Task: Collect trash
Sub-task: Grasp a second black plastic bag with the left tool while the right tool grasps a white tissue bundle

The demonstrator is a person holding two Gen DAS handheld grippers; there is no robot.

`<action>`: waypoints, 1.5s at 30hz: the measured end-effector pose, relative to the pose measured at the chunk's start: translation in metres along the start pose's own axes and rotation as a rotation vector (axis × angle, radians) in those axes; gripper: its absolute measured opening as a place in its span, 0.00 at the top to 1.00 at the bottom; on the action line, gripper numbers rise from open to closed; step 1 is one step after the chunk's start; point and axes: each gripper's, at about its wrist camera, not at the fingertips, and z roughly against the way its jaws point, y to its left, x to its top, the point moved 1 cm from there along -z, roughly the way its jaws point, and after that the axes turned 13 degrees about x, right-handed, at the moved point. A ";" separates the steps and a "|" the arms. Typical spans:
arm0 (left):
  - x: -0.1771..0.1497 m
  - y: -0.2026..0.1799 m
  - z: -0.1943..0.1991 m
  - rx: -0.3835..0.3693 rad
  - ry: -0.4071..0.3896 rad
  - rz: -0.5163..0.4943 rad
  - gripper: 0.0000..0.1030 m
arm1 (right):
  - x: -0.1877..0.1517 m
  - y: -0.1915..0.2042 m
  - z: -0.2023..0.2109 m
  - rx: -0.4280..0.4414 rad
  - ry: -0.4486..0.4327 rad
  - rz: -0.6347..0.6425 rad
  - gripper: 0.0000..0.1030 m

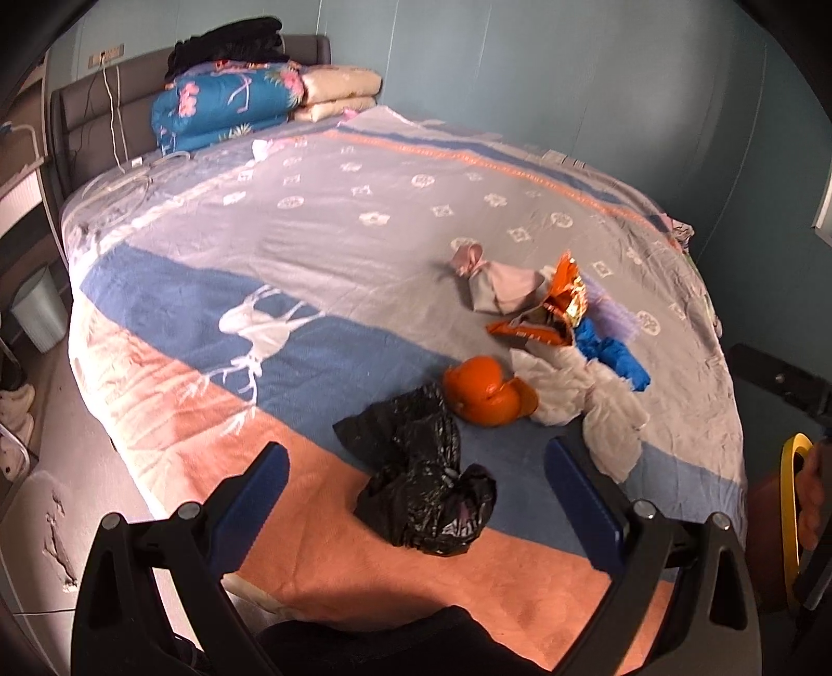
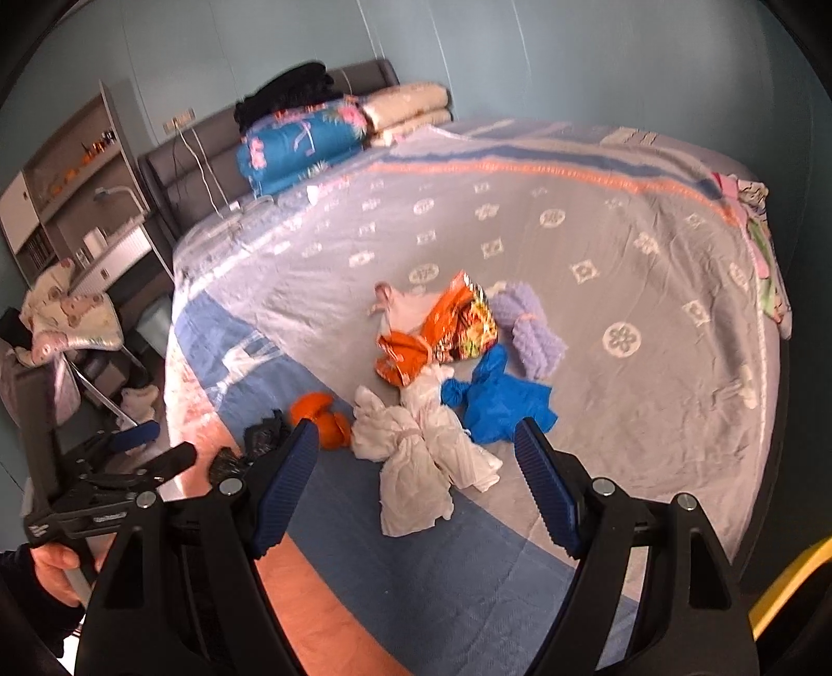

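Trash lies in a heap on the bed [image 1: 322,244]. A crumpled black plastic bag [image 1: 421,483] lies between the fingers of my open left gripper [image 1: 416,468], which hovers above it. Behind it are orange peel [image 1: 483,395], white tissue [image 1: 587,405], a blue glove [image 1: 613,353], an orange snack wrapper [image 1: 551,312] and a pink-grey rag [image 1: 494,283]. My right gripper [image 2: 416,452] is open and empty over the white tissue [image 2: 421,452], with the blue glove [image 2: 499,400], wrapper [image 2: 442,333], a lilac bundle [image 2: 530,327] and peel [image 2: 322,416] beyond.
Folded quilts [image 1: 234,104] and black clothes [image 1: 229,44] are stacked at the headboard. A white bin [image 1: 39,307] stands on the floor left of the bed. Shelves [image 2: 78,171] and a cluttered chair [image 2: 67,322] are at the left. Clothes [image 2: 759,239] hang off the bed's far right edge.
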 end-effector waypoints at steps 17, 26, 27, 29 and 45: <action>-0.009 -0.002 -0.054 -0.021 0.154 0.013 0.08 | -0.020 -0.015 -0.098 -0.074 0.206 -0.005 0.28; -0.012 -0.013 -0.076 -0.054 0.212 -0.002 0.15 | -0.032 -0.017 -0.123 -0.102 0.272 0.007 0.34; -0.012 -0.014 -0.078 -0.059 0.219 -0.004 0.22 | -0.033 -0.018 -0.125 -0.103 0.275 0.007 0.35; -0.014 -0.016 -0.082 -0.061 0.232 -0.004 0.28 | -0.035 -0.018 -0.127 -0.106 0.283 0.010 0.36; -0.019 -0.013 -0.081 -0.106 0.238 0.007 0.67 | -0.031 -0.022 -0.122 -0.155 0.258 0.020 0.82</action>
